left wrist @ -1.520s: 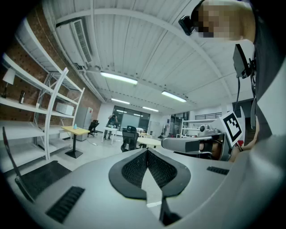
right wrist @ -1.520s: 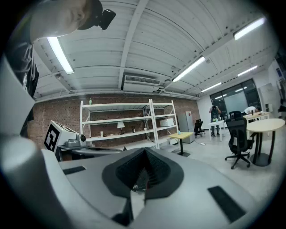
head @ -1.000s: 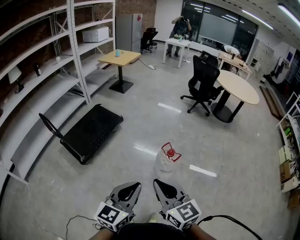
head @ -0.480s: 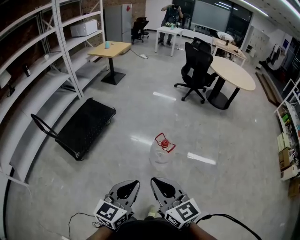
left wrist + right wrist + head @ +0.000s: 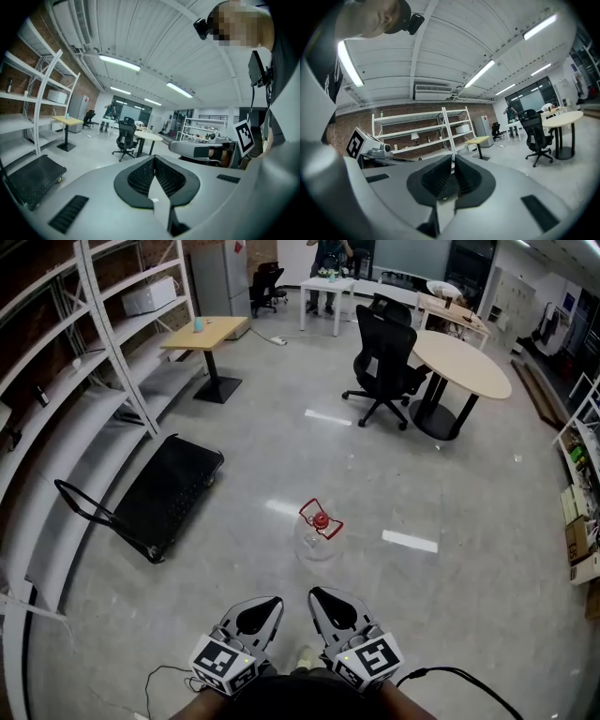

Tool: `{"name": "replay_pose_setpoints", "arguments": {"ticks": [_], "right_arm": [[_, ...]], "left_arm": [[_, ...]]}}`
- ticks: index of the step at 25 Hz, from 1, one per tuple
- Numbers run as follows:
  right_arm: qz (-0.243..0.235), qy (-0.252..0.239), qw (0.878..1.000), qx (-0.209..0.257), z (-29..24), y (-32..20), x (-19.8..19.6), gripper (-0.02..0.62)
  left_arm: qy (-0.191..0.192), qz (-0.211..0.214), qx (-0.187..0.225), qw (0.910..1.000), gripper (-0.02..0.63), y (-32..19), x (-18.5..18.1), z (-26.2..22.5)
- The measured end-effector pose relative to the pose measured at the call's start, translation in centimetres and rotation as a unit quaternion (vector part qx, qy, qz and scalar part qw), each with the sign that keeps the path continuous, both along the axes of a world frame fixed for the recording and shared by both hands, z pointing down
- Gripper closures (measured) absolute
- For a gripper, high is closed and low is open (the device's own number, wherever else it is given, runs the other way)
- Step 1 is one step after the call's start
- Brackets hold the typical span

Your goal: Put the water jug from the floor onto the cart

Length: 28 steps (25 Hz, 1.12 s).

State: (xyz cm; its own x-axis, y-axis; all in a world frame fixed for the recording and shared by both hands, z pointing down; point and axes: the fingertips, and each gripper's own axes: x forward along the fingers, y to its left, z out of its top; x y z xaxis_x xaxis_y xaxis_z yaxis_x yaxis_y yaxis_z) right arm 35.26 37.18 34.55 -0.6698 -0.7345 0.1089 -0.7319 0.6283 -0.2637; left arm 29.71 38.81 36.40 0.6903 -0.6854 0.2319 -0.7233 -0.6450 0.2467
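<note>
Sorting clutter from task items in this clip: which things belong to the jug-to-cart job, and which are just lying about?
Job in hand:
water jug
cart
left gripper
right gripper

Just lying about:
office chair
round table
square table
shelving

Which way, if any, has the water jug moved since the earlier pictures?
No: the water jug stands equally far right of the cart; only the camera shifted.
</note>
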Motion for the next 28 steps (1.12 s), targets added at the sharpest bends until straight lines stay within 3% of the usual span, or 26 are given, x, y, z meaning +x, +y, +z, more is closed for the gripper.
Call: {"name": "replay_pose_setpoints", "arguments": {"ticks": [5, 9, 12, 15, 19, 23, 28], "right_arm": [[0.007, -0.007, 1.000, 0.003, 1.0, -3.1, 1.8, 0.593], [0.004, 0.014, 1.000, -0.002, 4.3, -6.5, 2.6, 0.592], [-0.016, 0.087, 0.996, -0.020, 9.7, -10.2, 3.2, 0.592], [-0.061, 0.192, 0.979, -0.029, 16.0, -14.9, 3.4, 0.583], [-0.138, 0.330, 0.933, -0.045, 24.4, -21.4, 3.5, 0.543], [-0.236, 0.441, 0.865, -0.045, 32.1, -26.1, 3.7, 0.528], [-0.326, 0.526, 0.785, -0.021, 40.8, -30.9, 5.0, 0.528]], "left_arm": [[-0.010, 0.009, -0.011, 0.9999, 0.603, -2.5, 1.7, 0.6], [-0.013, 0.006, -0.025, 0.9996, 0.603, -5.5, 1.8, 1.2], [-0.014, 0.014, -0.030, 0.9994, 0.603, -8.2, 1.2, 1.7], [-0.007, 0.012, -0.033, 0.9994, 0.603, -12.2, -0.9, 2.9], [0.006, 0.012, -0.045, 0.9989, 0.601, -19.0, -4.1, 5.1], [-0.004, 0.026, -0.046, 0.9986, 0.603, -24.5, -5.8, 7.4], [-0.013, 0.036, -0.058, 0.9976, 0.603, -29.0, -5.4, 11.0]]}}
